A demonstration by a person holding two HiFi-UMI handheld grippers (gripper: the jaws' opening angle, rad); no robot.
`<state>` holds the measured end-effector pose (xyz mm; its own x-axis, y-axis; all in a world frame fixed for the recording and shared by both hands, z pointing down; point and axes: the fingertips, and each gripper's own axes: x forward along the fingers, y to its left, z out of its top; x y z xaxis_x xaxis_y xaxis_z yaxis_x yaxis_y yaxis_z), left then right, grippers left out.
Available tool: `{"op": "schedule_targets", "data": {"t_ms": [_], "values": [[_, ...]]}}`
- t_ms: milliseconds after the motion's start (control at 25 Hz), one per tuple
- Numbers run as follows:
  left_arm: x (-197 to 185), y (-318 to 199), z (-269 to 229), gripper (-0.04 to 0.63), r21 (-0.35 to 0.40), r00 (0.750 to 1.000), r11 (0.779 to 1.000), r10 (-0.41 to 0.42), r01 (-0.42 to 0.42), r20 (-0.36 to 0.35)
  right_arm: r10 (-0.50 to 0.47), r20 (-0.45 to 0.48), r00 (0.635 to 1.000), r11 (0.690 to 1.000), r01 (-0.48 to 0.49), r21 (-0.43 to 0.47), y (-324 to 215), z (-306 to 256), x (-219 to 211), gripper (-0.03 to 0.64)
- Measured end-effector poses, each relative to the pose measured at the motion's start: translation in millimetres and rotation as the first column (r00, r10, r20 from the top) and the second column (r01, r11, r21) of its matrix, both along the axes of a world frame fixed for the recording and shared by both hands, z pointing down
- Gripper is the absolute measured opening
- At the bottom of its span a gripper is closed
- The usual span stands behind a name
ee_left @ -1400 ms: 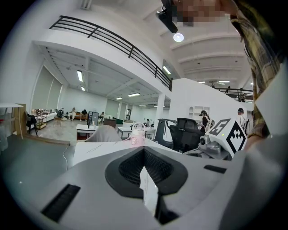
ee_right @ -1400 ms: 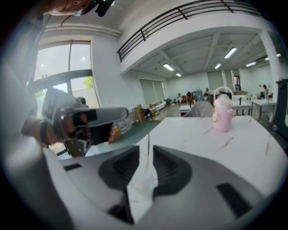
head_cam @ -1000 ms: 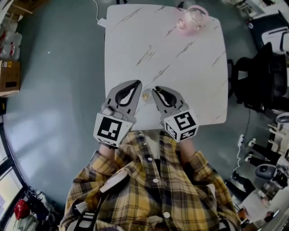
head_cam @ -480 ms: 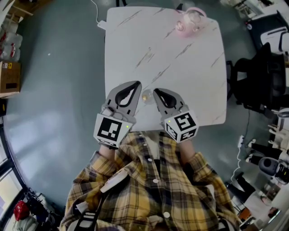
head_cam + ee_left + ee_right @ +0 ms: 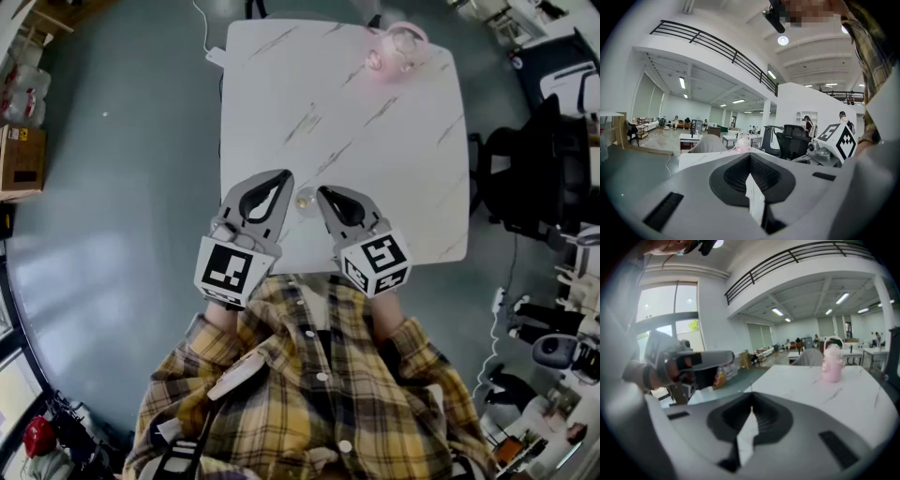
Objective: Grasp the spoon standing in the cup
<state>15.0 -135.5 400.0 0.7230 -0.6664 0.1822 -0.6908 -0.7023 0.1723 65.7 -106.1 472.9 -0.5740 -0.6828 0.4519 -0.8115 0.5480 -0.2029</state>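
Cup sits at the worktop's far right corner, well ahead of both grippers at the near edge, so the right gripper is nearer. Spoon too small to make out, presumably upright. Left gripper jaws together, right closing to a near-touch, both empty.

Right claw at the near edge of the worktop, jaws closing from partly apart, tips now meeting, nothing between them.
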Motion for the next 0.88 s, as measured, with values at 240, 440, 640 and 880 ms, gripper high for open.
{"op": "schedule_targets", "data": {"t_ms": [240,440,640,880], "values": [[1,2,-6,0.015,0.023,1.0,1.0,0.006,-0.006,0.008,-0.011,0.007,1.0,1.0,0.011,0.009,1,-6,-2,0.034],[3,3,-14,0.015,0.038,1.0,0.999,0.012,-0.012,0.008,-0.011,0.015,1.0,1.0,0.011,0.013,2,-12,-1,0.034],[8,5,-20,0.015,0.052,1.0,0.998,0.019,-0.02,0.009,-0.016,0.023,1.0,1.0,0.015,0.025,4,-22,2,0.034],[10,6,-28,0.015,0.071,1.0,0.997,0.014,-0.014,0.005,-0.023,0.04,0.999,0.998,0.021,0.057,5,-41,6,0.034]]}}
